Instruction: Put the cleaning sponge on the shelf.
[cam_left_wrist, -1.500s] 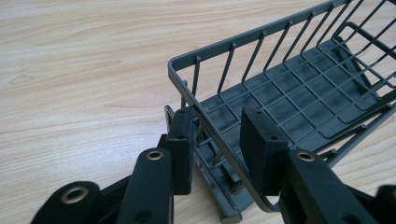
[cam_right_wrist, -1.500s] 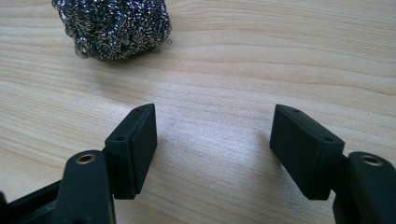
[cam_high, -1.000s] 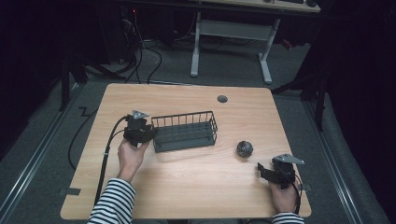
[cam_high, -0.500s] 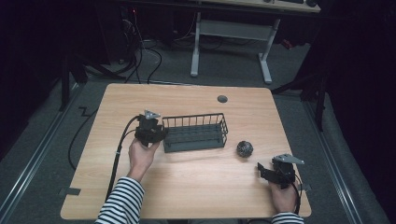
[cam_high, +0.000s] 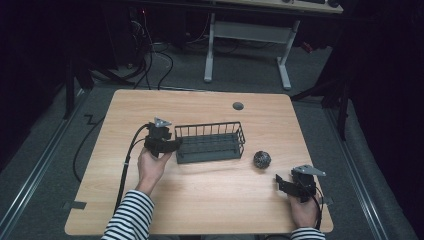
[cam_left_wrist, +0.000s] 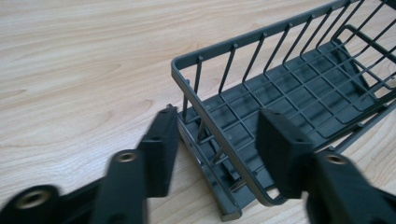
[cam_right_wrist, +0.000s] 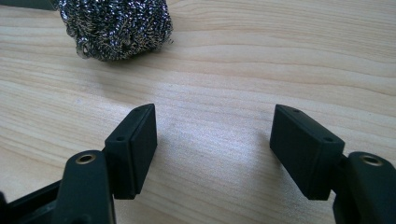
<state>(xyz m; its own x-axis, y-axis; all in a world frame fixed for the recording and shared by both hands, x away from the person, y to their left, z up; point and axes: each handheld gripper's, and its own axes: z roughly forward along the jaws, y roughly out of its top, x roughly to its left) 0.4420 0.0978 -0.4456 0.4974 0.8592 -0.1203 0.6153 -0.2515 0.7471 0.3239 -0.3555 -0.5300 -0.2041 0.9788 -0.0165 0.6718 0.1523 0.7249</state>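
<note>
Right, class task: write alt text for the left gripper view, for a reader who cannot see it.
A dark grey wire basket rests on a light wooden table, its near end wall standing between the left gripper's two black jaws. The jaws have just been opening and their pads do not press on the wire.

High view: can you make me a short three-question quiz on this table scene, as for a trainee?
1. True or false: the steel scourer lies inside the wire basket.
2. What lies between the jaws of the right claw? A the scourer; B bare table; C the basket.
3. Which claw straddles the basket's end wall?
Key: 1 false, it lies on the table beside it. 2 B. 3 The left claw; its jaws have just been opening, end wall between them, unpressed.
</note>
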